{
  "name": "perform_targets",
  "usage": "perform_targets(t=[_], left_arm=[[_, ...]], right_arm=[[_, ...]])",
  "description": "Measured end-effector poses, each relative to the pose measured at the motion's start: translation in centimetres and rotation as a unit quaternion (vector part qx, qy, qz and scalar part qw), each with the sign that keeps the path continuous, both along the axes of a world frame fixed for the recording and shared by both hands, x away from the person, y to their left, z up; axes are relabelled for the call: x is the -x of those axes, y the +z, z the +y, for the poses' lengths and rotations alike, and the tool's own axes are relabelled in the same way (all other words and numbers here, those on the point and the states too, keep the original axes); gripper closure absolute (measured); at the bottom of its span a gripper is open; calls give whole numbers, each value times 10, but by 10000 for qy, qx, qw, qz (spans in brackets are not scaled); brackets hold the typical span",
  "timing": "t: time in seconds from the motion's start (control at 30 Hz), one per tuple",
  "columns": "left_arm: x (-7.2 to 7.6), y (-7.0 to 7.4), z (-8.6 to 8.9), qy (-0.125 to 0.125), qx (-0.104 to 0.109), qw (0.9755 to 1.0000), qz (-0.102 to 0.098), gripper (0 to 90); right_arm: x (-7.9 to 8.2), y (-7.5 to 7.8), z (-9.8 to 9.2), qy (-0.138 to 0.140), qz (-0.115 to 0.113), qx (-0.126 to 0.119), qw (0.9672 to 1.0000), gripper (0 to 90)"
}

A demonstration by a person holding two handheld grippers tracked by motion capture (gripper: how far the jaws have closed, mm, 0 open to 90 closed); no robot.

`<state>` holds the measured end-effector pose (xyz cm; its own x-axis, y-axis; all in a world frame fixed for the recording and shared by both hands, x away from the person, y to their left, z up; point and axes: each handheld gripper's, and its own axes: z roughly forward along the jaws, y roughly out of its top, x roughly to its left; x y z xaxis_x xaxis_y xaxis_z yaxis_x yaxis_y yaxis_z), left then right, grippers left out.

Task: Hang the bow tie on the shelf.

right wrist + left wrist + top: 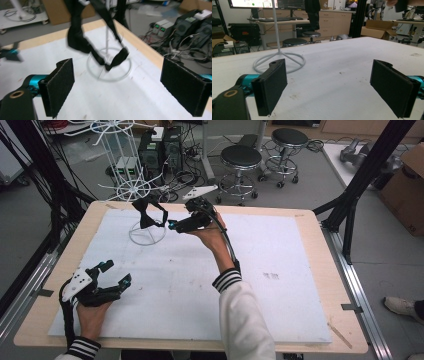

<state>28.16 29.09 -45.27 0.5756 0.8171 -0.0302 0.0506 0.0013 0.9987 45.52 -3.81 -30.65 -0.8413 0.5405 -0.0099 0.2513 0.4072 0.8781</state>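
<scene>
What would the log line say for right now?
left gripper: open, low over table | right gripper: open, raised beside bow tie hanging on white stand

We see even, diffuse indoor light over the white bench (280, 270), with soft, faint shadows and no harsh glare; the high view is fairly sharp though coarse; in the right gripper view the hanging black strap (80, 37) and the white wire stand (109, 67) smear with motion blur; the left gripper view stays crisp up close, its background softer.

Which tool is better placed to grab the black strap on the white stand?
Right tool: open, beside the black strap on the white stand. Left tool sits near the table's front.
</scene>
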Motion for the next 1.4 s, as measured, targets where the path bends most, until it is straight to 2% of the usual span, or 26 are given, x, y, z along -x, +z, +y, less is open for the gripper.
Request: perform_targets(t=[0.07,0.13,0.2,0.27,0.3,0.37,0.63,0.8,0.87,0.97,1.1,1.3,1.4], left_arm=[[0,0,0,-7,-6,10000,13,145],[0,0,0,-5,-10,10000,16,145],[0,0,0,-5,-2,10000,10,145],[0,0,0,-7,-13,10000,17,145],[0,0,0,-2,-8,10000,15,145],[0,0,0,-6,-5,10000,14,145],[0,0,0,-12,-13,10000,-1,144],[0,0,0,-12,-16,10000,-6,145],[0,0,0,-12,-25,10000,-3,145],[0,0,0,-12,-30,10000,-3,145],[0,0,-1,-14,-54,10000,-8,145],[1,0,-1,-10,-64,10000,-25,145],[1,0,-1,-16,-88,10000,-27,145]], right_arm=[[16,2,-13,-136,-402,-231,9988,113],[23,6,-20,-67,-228,-126,9996,112],[33,11,-32,-74,-150,-108,9998,112],[47,11,-46,-233,-557,-391,9974,113],[53,11,-51,-317,-627,-424,9966,113],[64,9,-66,-366,-596,-415,9967,113],[118,-7,-127,-807,-812,-515,9921,113],[150,-31,-166,-1237,-970,-734,9848,113],[163,-46,-182,-1484,-1077,-820,9796,112],[176,-66,-198,-1733,-1161,-910,9738,112],[188,-89,-211,-1971,-1193,-1017,9678,112],[197,-122,-222,-2267,-1325,-1124,9583,112],[199,-133,-223,-2390,-1321,-1091,9558,112]])
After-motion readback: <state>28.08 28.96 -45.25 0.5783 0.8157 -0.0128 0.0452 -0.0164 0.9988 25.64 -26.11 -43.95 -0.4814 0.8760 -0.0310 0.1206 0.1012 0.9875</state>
